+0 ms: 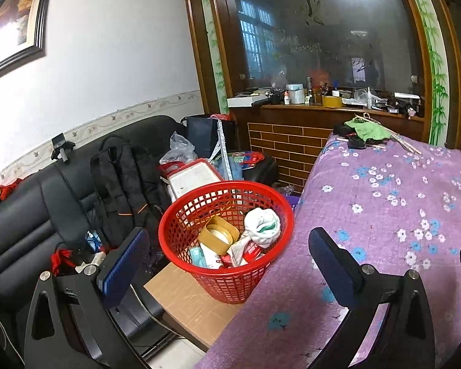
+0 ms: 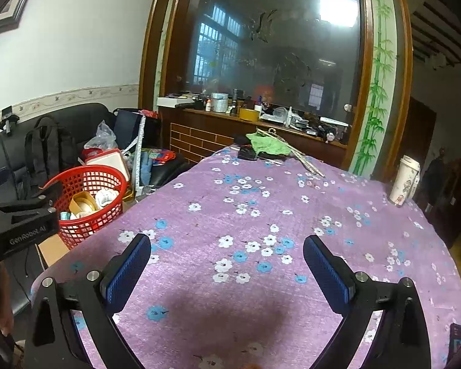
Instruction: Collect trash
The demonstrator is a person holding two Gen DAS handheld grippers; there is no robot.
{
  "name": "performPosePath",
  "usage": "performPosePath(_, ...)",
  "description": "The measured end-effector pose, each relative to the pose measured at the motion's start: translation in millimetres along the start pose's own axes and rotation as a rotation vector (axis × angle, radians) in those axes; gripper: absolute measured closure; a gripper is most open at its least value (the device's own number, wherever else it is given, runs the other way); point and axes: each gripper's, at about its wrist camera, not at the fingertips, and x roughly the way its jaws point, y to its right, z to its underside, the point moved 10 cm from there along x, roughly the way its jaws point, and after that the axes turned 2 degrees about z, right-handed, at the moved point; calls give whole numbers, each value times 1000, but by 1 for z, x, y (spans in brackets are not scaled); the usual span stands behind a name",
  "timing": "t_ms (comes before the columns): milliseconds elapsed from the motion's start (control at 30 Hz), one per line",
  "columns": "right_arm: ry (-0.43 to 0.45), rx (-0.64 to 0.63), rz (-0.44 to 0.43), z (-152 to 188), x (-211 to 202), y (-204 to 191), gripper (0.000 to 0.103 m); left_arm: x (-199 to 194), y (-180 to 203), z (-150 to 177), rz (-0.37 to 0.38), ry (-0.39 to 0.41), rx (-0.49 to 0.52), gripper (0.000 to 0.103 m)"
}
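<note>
A red plastic basket (image 1: 262, 192) stands on a low wooden stand beside the table and holds trash: a brown paper cup (image 1: 218, 235), a crumpled white wad (image 1: 262, 223) and several wrappers. It also shows at the left of the right wrist view (image 2: 86, 173). My left gripper (image 1: 227, 253) is open and empty, just in front of the basket. My right gripper (image 2: 227, 259) is open and empty above the purple flowered tablecloth (image 2: 292, 190). The left gripper's body shows in the right wrist view (image 2: 18, 218).
A black sofa (image 1: 24, 227) with a backpack (image 1: 123, 184) and bags stands left of the basket. Green cloth (image 2: 269, 144), dark items and sticks lie at the table's far end. A tall paper cup (image 2: 405, 181) stands at its right edge. A cluttered wooden counter (image 1: 338, 106) lies behind.
</note>
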Motion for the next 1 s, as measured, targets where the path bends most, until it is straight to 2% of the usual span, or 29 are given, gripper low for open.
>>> performPosePath(167,-5,-5,-5,4,0,-4,2,1,0,4,-4,0,2,0)
performPosePath(400,25,2,-43,2,-8,-13,1,-10,-10,5,-17,54,-37,0)
performPosePath(1000,4,-1,-59,9,-7,-23,1,1,-10,20,-29,24,-16,0)
